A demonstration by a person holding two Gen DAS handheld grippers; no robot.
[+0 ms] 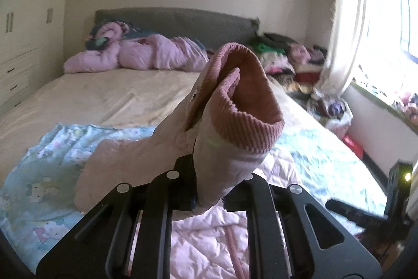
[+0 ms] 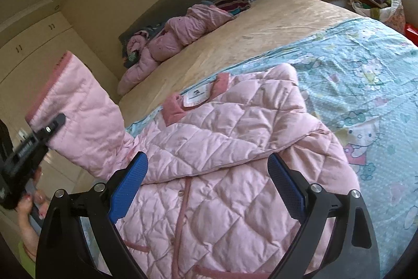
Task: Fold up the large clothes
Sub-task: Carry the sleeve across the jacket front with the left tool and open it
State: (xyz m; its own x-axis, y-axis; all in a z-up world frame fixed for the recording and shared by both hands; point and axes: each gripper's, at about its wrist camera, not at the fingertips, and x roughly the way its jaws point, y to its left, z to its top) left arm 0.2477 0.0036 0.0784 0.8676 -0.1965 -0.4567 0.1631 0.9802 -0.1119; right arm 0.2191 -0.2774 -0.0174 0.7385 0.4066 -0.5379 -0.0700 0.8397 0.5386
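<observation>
A pink quilted jacket [image 2: 222,148] lies spread on the blue cartoon-print blanket [image 2: 365,69] on the bed. My left gripper [image 1: 209,174] is shut on the jacket's sleeve [image 1: 224,137] near its darker pink ribbed cuff [image 1: 245,96] and holds it up above the bed. In the right wrist view the left gripper [image 2: 56,123] shows at the left, pinching the raised sleeve [image 2: 78,109]. My right gripper [image 2: 206,174] is open, its blue pads [image 2: 128,187] spread just above the jacket's body, holding nothing.
A crumpled lilac jacket [image 1: 135,54] lies near the grey headboard [image 1: 177,20]. Piles of clothes [image 1: 292,56] sit beside the bed near the curtain [image 1: 344,17] and window. White wardrobes [image 1: 23,30] stand at the left. A tripod [image 1: 386,205] stands at the lower right.
</observation>
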